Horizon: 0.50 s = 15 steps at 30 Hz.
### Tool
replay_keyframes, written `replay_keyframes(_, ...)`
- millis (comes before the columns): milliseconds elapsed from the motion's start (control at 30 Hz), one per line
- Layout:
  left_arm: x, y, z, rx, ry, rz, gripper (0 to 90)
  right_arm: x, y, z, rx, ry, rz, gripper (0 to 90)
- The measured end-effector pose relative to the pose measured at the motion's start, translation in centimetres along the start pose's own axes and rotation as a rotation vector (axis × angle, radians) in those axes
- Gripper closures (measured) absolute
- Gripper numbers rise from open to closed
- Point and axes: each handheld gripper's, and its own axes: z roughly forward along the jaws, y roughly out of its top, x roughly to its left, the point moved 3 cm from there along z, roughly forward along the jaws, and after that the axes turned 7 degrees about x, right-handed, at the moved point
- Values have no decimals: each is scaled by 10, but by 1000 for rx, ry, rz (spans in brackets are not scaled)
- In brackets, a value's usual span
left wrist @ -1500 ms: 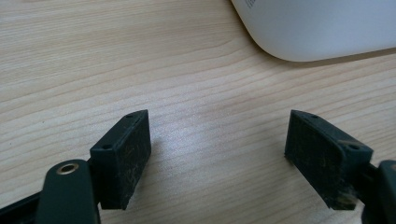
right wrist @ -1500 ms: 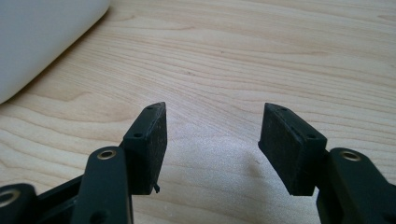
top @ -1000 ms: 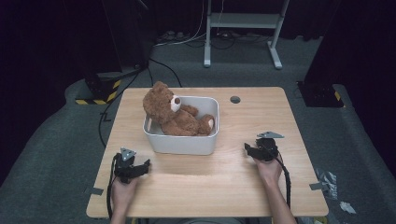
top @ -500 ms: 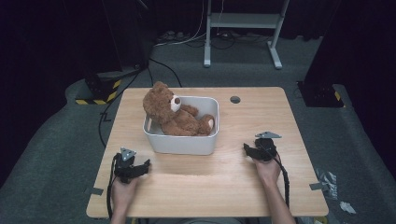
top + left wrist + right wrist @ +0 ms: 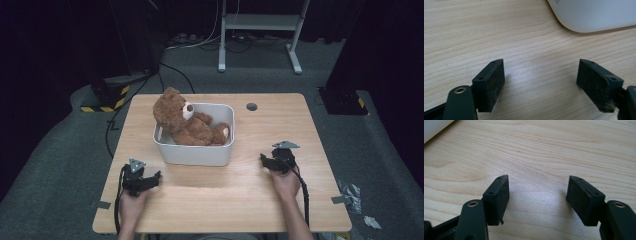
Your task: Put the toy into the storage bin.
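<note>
Worktop (image 5: 300, 125): white tub (image 5: 195, 152) at centre, unmoved since the earlier frames, brown teddy bear (image 5: 187, 122) sitting inside.

Both hands rest near the front edge. Right gripper (image 5: 537, 192) fingers have just been opening, nothing between; work appears not yet begun.

Left gripper (image 5: 540, 77) fingers likewise spread, empty; its view shows the tub's corner just ahead.

No text, label, brand or number can be read anywhere; the white bin (image 5: 596, 15) carries a faint grey mark at its upper edge in the left gripper view, too small and cropped to make out
</note>
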Motion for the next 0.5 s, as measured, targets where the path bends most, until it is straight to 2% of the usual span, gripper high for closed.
replay_keyframes(500, 0, 0, 0, -1, -6, -1, 223, 1, 0, 1, -5, 12, -14, 326)
